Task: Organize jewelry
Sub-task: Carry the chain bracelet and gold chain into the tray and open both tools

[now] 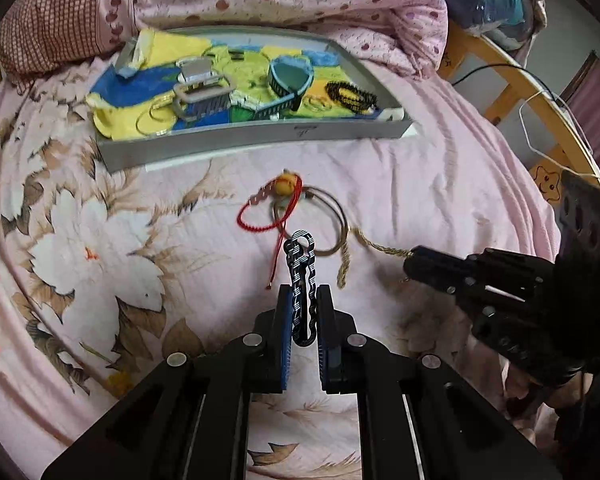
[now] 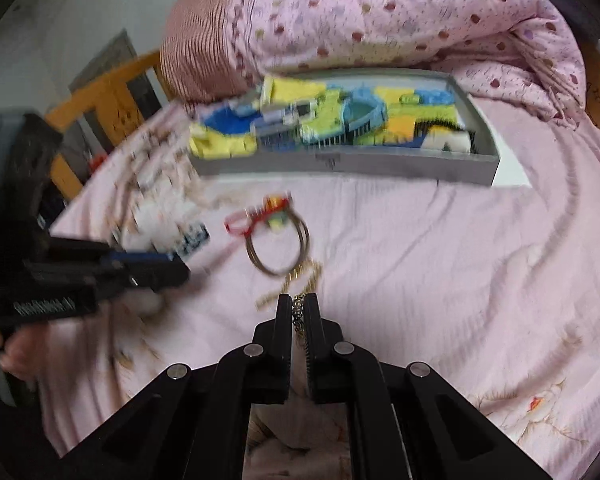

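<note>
Left tool [image 1: 303, 300] is gripping the black-and-white chain bracelet [image 1: 300, 280], lifted off the bed [image 1: 440, 184]. Right tool [image 2: 298, 308] is pinching the gold chain [image 2: 300, 276], narrow, at 6 o'clock of the bangles [image 2: 278, 248]. Grey tray [image 1: 252, 140] is sitting at 12 o'clock. Judgement: carry each chain clear before releasing, avoiding the red cord bracelet [image 1: 260, 216]. Tray mark is unreadable.

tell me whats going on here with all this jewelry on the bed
A person is sorting jewelry with two handheld claws. The left claw is shut on a dark link bracelet, lifted over the pink bedsheet. The right claw pinches one end of a gold chain. A red cord bracelet and a thin bangle lie loose in front of the grey tray.
</note>
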{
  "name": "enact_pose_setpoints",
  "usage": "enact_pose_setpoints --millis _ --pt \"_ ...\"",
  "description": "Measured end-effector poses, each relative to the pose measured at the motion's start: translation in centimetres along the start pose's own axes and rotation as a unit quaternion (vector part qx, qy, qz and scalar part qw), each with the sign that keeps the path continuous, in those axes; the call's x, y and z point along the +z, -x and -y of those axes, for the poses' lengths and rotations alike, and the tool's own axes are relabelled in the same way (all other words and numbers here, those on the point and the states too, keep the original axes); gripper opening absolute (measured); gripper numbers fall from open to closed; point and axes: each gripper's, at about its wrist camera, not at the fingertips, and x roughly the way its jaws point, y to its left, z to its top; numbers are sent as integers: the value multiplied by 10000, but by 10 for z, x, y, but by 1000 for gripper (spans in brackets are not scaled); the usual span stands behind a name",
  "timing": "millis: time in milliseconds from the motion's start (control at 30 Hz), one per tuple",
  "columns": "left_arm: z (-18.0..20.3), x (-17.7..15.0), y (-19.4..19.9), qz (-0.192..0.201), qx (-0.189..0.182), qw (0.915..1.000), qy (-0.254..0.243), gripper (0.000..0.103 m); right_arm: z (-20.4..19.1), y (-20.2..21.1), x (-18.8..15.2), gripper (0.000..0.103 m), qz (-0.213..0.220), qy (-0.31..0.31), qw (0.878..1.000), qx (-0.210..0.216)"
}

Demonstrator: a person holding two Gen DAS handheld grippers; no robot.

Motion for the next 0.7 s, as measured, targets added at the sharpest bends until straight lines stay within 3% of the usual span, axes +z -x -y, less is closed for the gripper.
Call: enact_pose_setpoints --millis 267,500,700 --pt "-11 18 13 569 -140 9979 292 8 -8 29 33 6 668 36 9977 59" --pt "-11 52 19 1097 122 9939 0 8 -5 45 65 6 1251 -7 9921 106" --pt "-20 90 14 1482 5 9890 19 8 4 55 110 6 1831 -27 9831 78"
